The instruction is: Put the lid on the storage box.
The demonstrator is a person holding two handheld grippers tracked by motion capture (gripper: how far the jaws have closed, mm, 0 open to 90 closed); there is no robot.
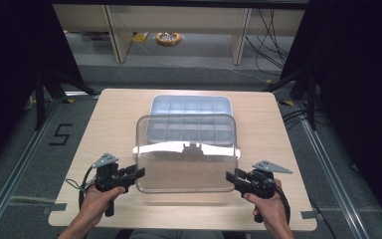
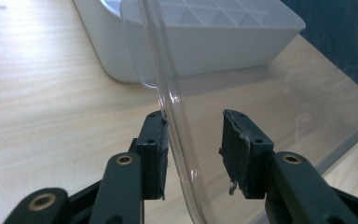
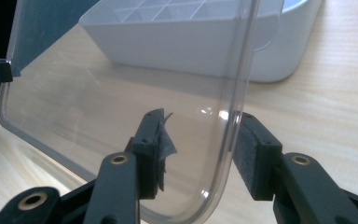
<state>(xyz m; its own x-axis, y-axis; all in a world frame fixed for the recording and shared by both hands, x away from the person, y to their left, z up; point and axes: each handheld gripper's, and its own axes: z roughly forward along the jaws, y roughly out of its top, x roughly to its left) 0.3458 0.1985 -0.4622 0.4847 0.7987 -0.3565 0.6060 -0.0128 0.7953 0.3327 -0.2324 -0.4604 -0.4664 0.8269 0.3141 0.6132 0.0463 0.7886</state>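
The clear plastic lid [image 1: 186, 154] sat in the lower middle of the high view, held up off the wooden table [image 1: 109, 114] and tilted, with its upper edge overlapping the near side of the white compartment tray [image 1: 191, 105] behind it. A bright band of glare ran across its middle. The tray, divided into a grid of small cells, lay on the table in the centre of that view, just above the lid.

In the left gripper view the lid's [image 2: 270, 107] rim curved down through the middle of the frame between the two black jaws. The left gripper [image 2: 193, 154] was spread: the left-hand pad [image 2: 156, 158] touched or nearly touched the rim, while the right-hand pad stood apart from the plastic. The tray [image 2: 214, 42] lay across the upper part of that frame.

In the right gripper view the lid's [image 3: 98, 107] rounded corner hung between the jaws at the bottom centre. The right gripper [image 3: 200, 149] was also spread, with the rim lying just beside the right-hand pad [image 3: 249, 154] and a clear gap to the left-hand one. The tray [image 3: 205, 46] filled the upper right there.

In the high view the left gripper [image 1: 138, 173] met the lid's lower left edge and the right gripper [image 1: 231, 177] its lower right edge, each held by a hand coming in from the bottom of the frame.
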